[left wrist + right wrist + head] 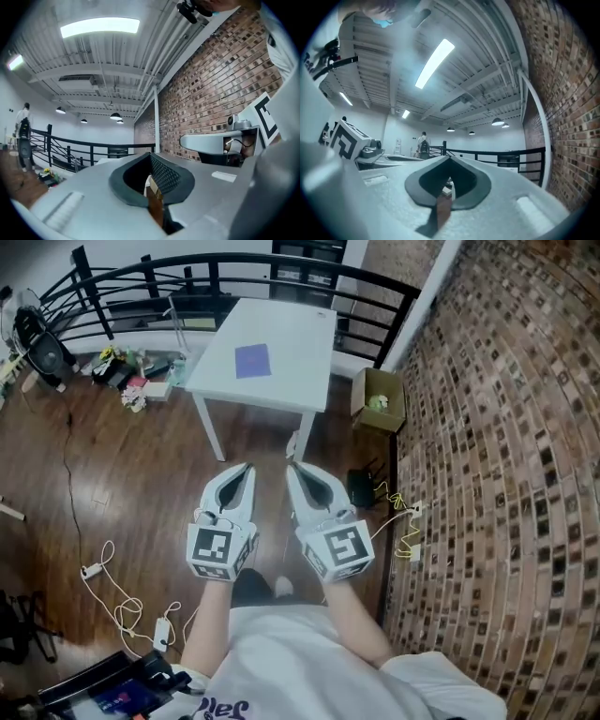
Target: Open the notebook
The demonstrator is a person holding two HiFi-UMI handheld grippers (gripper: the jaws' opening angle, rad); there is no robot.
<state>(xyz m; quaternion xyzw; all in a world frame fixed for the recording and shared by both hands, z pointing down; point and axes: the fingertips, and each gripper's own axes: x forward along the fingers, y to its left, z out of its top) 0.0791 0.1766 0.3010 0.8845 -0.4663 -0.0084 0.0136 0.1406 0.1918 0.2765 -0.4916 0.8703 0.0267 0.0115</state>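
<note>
Head view, I see the table [302, 351] ahead, my left gripper [246, 468] and right gripper [292, 468] side by side well short of it, both jaws pressed together on nothing, purple notebook [252, 360] flat on the table.

I see the notebook [251, 360] as a small, plain purple square. It looks closed, with only its cover showing, and it lies flat on the white tabletop [295, 334], towards that top's left half. It sits well apart from both grippers, far beyond their tips, more nearly in line with the left hand-held gripper [246, 468] than with the right hand-held gripper [292, 468].
</note>
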